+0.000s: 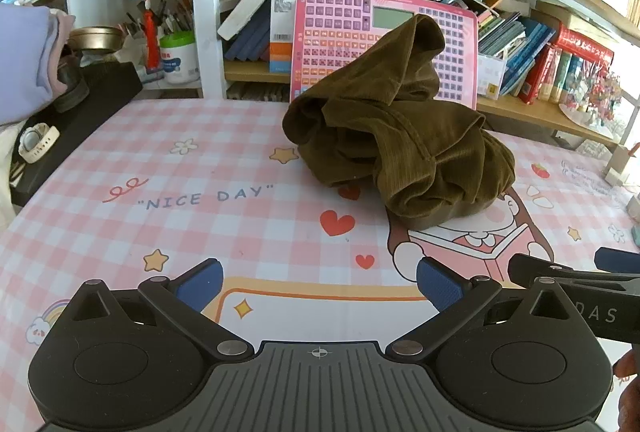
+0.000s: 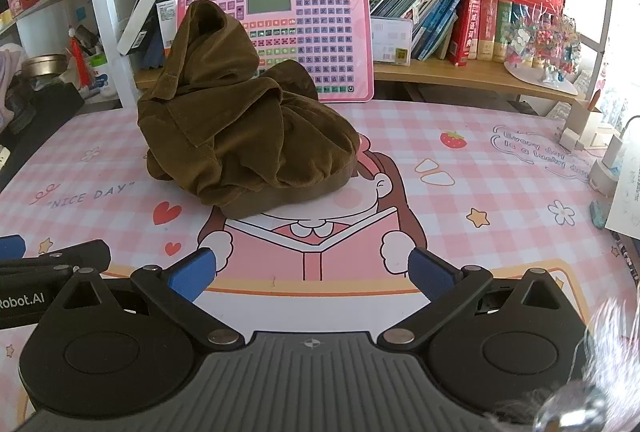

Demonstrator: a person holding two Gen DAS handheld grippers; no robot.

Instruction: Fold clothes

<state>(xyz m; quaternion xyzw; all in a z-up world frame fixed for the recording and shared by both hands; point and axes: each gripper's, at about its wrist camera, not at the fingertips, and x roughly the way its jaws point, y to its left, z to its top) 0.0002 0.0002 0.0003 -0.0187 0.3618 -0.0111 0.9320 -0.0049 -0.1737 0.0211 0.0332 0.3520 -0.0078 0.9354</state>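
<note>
Behind the worktop [image 2: 460,168], shelves held the containers — a white tub [image 1: 178,58] stuffed with pens and brushes, beside a shallow metal bowl [image 1: 96,38] whose contents could not be seen, and rows of books [image 2: 432,20] on the wooden shelf. A pink keyboard toy [image 2: 320,36] leaned upright against them. On the pink checked mat lay the brown corduroy garment [image 2: 240,136], crumpled into a heap with one peak rising against the toy; its long axis could not be told — the bundle ran loosely from back left toward front right. The left gripper [image 1: 320,286] and right gripper [image 2: 312,272] hovered near it, well short, fingers spread wide and empty, neither touching cloth.
</note>
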